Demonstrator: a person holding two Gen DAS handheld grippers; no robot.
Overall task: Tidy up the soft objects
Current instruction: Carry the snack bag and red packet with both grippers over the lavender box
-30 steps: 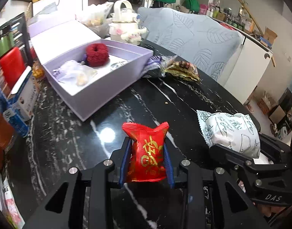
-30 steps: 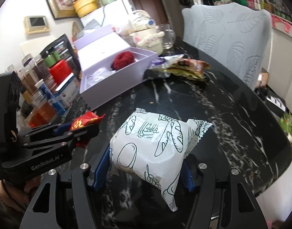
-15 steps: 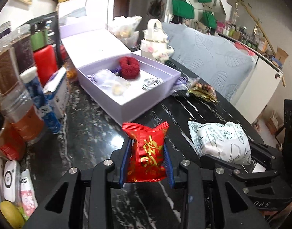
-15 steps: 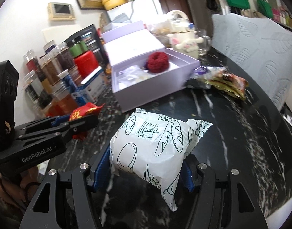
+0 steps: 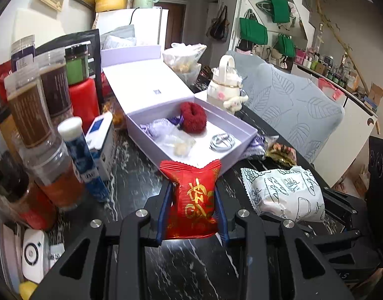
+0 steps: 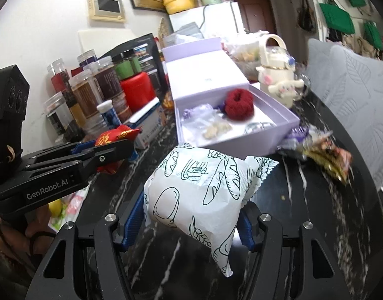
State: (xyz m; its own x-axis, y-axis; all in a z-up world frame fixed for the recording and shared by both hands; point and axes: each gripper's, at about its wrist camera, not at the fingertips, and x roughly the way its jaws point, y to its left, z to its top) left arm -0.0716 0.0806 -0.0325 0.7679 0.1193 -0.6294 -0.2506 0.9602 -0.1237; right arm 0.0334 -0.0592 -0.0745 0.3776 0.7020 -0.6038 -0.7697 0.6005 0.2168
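Your left gripper (image 5: pixel 192 200) is closed on a red snack packet (image 5: pixel 191 197) with gold characters printed down its face; you cannot read them clearly. The packet stands upright between the blue pads, long axis vertical, crimped top edge pointing to 12 o'clock toward the box. In the right wrist view, the side of that gripper reads "GenRobot.AI".

Your right gripper (image 6: pixel 192 215) is clamped, about half spread, on a white bread packet (image 6: pixel 199 190) printed with black line drawings of loaves and a small label that is too small to read. Its long axis runs across the jaws, and a crimped end sticks out toward 2 o'clock.

Ahead of both grippers, at 12 o'clock, sits an open lilac box (image 5: pixel 231 150) with its lid (image 5: pixel 146 85) folded back; a small dark mark on the lid is unreadable. Inside lie a red scrunchie (image 5: pixel 193 120), clear bags and a coiled cable. The near rim of the box is just beyond both packets.

Jars and bottles (image 5: pixel 38 115) crowd the black marble table (image 5: pixel 191 270) at 9 o'clock. Loose snack packets (image 6: pixel 321 150) lie at 2 o'clock beside the box. The table surface directly under and in front of the grippers is bare, and its right edge curves away at 3 o'clock.
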